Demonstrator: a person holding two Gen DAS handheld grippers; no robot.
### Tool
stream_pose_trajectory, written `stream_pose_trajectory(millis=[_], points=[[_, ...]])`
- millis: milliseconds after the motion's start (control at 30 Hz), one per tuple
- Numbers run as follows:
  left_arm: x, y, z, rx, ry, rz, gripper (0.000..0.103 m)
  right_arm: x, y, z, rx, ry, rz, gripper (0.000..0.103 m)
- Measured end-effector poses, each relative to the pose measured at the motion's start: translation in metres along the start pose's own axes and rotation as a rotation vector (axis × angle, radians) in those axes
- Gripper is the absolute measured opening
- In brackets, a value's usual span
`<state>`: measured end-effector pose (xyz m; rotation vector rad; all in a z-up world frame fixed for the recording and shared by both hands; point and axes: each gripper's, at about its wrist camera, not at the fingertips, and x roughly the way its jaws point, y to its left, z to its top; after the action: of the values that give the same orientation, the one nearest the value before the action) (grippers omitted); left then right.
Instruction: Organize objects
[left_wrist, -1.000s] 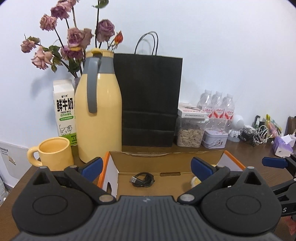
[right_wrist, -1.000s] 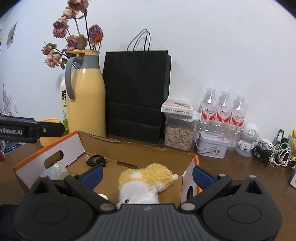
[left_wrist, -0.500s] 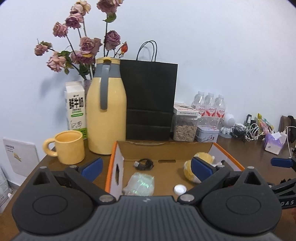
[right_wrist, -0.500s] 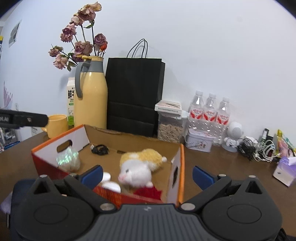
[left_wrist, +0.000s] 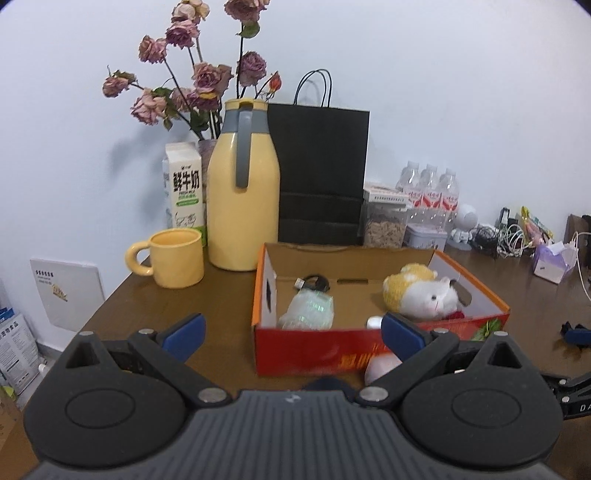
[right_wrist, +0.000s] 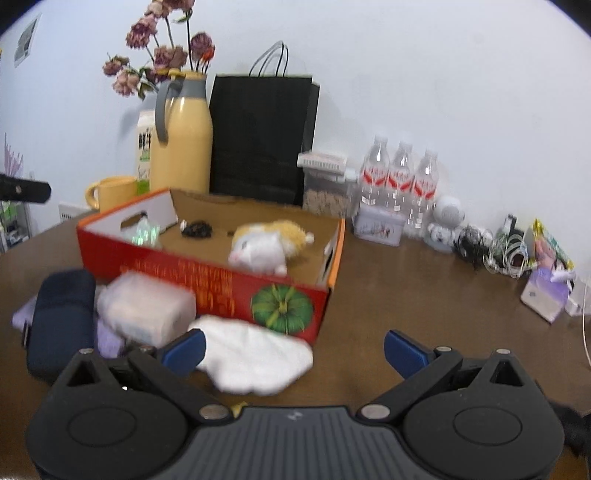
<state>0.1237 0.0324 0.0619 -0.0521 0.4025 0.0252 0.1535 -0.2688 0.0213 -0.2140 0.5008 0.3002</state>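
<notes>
A red and orange cardboard box (left_wrist: 317, 350) (right_wrist: 207, 280) stands open on the brown table. Inside lie a yellow-white plush toy (left_wrist: 424, 291) (right_wrist: 269, 243), a shiny clear packet (left_wrist: 308, 310) (right_wrist: 146, 234) and a black coiled cable (left_wrist: 314, 283) (right_wrist: 197, 229). In front of the box lie a white fluffy cloth (right_wrist: 255, 354), a wrapped pale packet (right_wrist: 146, 310) and a dark blue case (right_wrist: 61, 317). My left gripper (left_wrist: 291, 334) is open, short of the box's front wall. My right gripper (right_wrist: 293, 349) is open over the white cloth, holding nothing.
Behind the box stand a yellow jug (left_wrist: 242, 199), a yellow mug (left_wrist: 173, 256), a milk carton (left_wrist: 184, 188), a black paper bag (left_wrist: 321, 173), a jar of seeds (left_wrist: 384, 221) and water bottles (right_wrist: 400, 177). Cables (right_wrist: 498, 251) and a tissue pack (right_wrist: 546, 295) lie at the right.
Both grippers have pulled back and up from the box, so its red front wall and the loose items before it now show. Both stay open.
</notes>
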Motion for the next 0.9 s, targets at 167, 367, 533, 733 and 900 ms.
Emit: stream_pose_trajectory(millis=[167, 367, 533, 733, 900], points=[[-0.007, 0.005, -0.012, -0.009, 0.025, 0.016, 0.103, 0.001, 0.000, -0.025, 0.001, 0.067, 0.013, 0.088], [-0.014, 0.008, -0.024, -0.018, 0.047, 0.033, 0.103, 0.006, 0.002, -0.038, 0.008, 0.114, 0.076, 0.065], [-0.019, 0.008, -0.031, -0.032, 0.062, 0.042, 0.103, 0.014, 0.009, -0.037, -0.001, 0.129, 0.117, 0.044], [-0.021, 0.006, -0.036, -0.036, 0.075, 0.041, 0.103, 0.019, 0.013, -0.037, 0.000, 0.130, 0.159, 0.026], [-0.020, 0.002, -0.038, -0.039, 0.087, 0.037, 0.103, 0.017, 0.013, -0.040, 0.002, 0.112, 0.152, 0.024]])
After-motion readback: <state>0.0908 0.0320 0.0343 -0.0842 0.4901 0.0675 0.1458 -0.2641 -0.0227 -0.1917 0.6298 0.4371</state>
